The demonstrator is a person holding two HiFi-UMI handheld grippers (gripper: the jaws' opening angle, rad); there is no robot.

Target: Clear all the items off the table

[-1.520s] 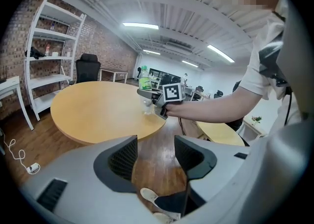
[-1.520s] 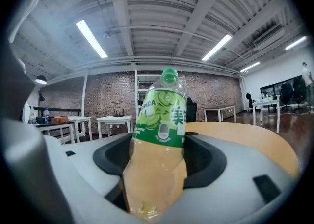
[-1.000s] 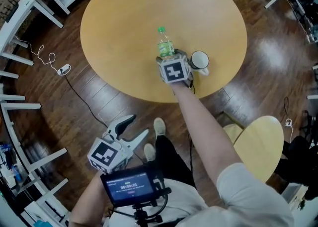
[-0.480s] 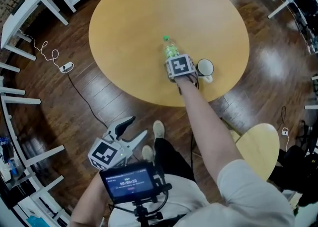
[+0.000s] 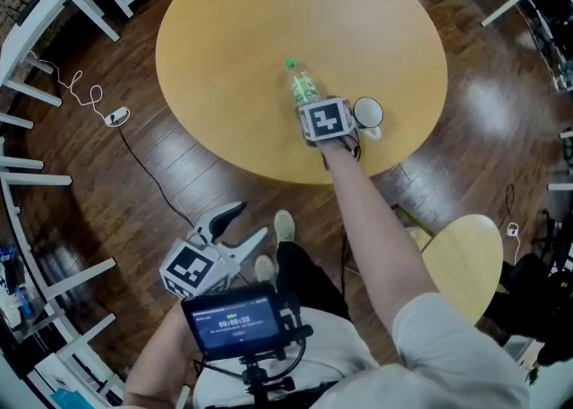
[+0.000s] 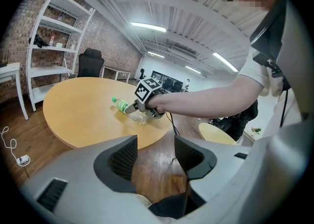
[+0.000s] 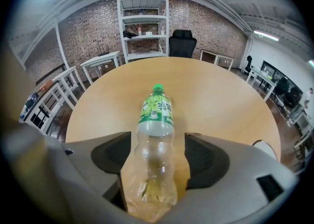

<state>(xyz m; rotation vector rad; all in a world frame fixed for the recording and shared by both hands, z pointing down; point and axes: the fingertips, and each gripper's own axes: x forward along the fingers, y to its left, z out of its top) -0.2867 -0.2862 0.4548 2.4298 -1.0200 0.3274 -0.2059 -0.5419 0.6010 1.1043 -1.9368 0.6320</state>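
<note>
A clear plastic bottle (image 5: 299, 85) with a green cap and label rests on the round wooden table (image 5: 233, 31), tilted low with its cap pointing away from me. My right gripper (image 5: 309, 105) reaches down over its base. In the right gripper view the bottle (image 7: 156, 120) lies between the jaws of the right gripper (image 7: 157, 157), with a gap showing at the right pad. These jaws have just been opening. A white mug (image 5: 367, 113) stands just right of that gripper. My left gripper (image 5: 248, 224) hangs open and empty over the floor near my lap.
A round yellow stool (image 5: 466, 259) stands at the right beside me. White shelf frames (image 5: 54, 4) line the left side, and a cable with a plug (image 5: 115, 117) lies on the wooden floor. A small screen (image 5: 235, 327) sits at my chest.
My right gripper has tipped slightly over the bottle's base. The bottle, the mug and the left gripper stay where they were.
</note>
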